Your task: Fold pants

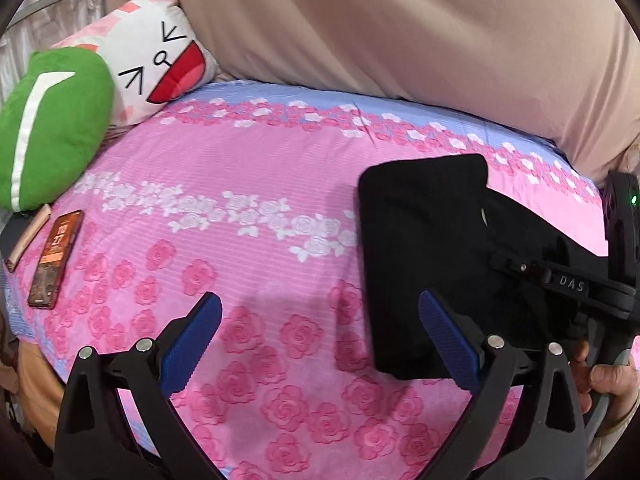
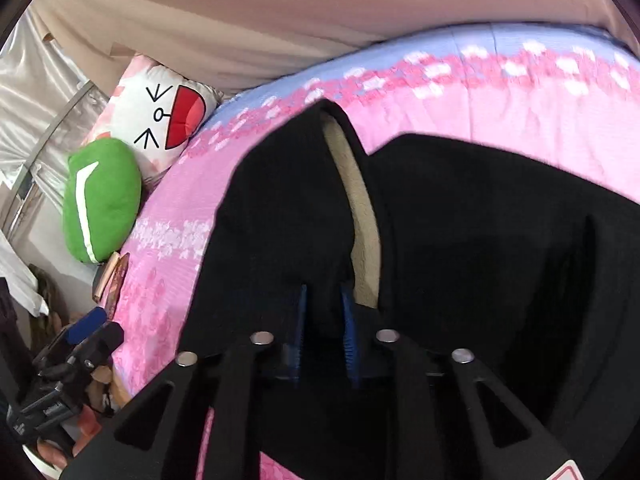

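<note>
Black pants point(image 1: 424, 264) of a soft, matte knit lay on the pink rose-print bedsheet point(image 1: 248, 184), already doubled into a thick oblong toward the right side of the bed, with a pale fleecy lining point(image 2: 360, 216) showing along an opened edge in the right wrist view. The right gripper point(image 2: 324, 332) was clenched on a fold of that black cloth, its ribbed blue pads nearly together with fabric bunched between them. The left gripper point(image 1: 320, 340) was released, its jaws spread wide just above the sheet, the right-hand pad close beside the near edge of the pants and gripping nothing. Judging from this, the risk was that a one-sided pull would drag the limp, heavy layers askew or let the top layer slide off the one beneath, spoiling the fold; the pinch also seemed to take only part of the thickness, so a layer might slip out. Farther off sat a plush green cushion point(image 1: 52, 128), a white cartoon-face pillow point(image 1: 160, 60), and a flat dark phone point(image 1: 56, 260) near the bed's left edge.
</note>
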